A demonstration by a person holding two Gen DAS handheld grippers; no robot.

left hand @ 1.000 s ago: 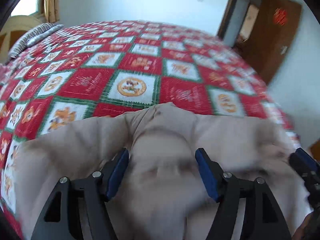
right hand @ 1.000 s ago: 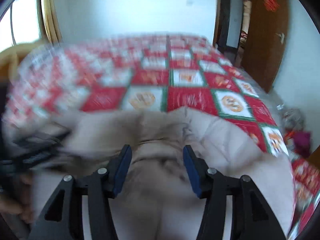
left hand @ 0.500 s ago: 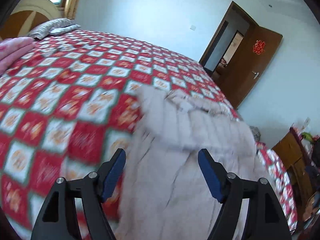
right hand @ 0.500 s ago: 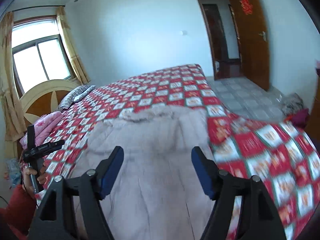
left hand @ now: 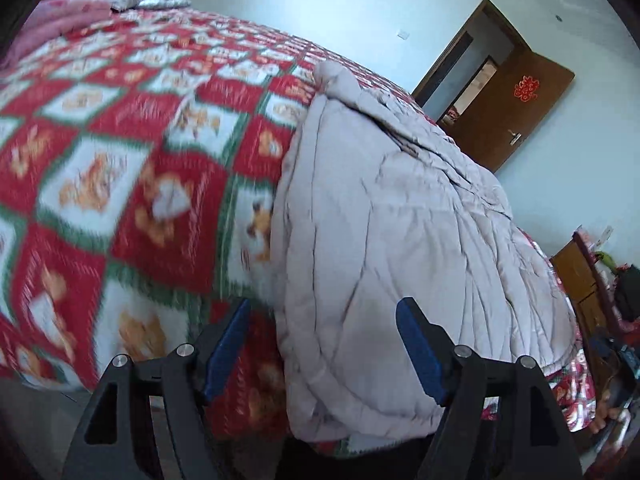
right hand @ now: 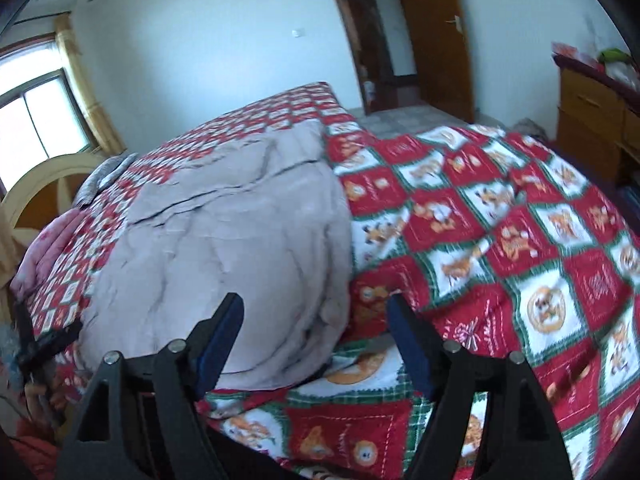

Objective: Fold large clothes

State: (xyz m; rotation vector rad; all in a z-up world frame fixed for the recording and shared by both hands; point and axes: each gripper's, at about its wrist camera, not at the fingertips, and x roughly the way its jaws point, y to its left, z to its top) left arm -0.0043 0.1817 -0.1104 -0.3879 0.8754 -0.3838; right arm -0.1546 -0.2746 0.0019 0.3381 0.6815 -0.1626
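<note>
- The room is a bedroom: pale walls, a brown door (left hand: 516, 116) standing open, a window (right hand: 40, 120) with a yellow curtain, and a wide bed (left hand: 120, 168) under a red, white and green checked cover.
- The task's thing, a large beige quilted garment (left hand: 400, 248), lies lengthwise on the bed, already doubled into a long strip whose near end reaches the foot edge in front of me.
- My left tongs (left hand: 324, 348) stand spread and empty; in the left wrist view they straddle the garment's left edge, with one finger over the cover and the other over the cloth.
- My right tongs (right hand: 316, 344) are likewise spread and hold nothing, their jaws having just been opening; in the right wrist view they straddle the garment's right edge.
- I judge the next step to be taking the two near corners for a fold up the bed.
- To do it well, I would bring each pair down squarely over its own corner and pinch every layer, not just the top one.
- The padding looks thick and springy, so a shallow bite could slip.
- I would lift both corners together and level, carry them straight toward the far end, and line up the edges before letting go.
- I would also keep the checked cover out of the bite, since it wrinkles just beside the garment's right edge.
</note>
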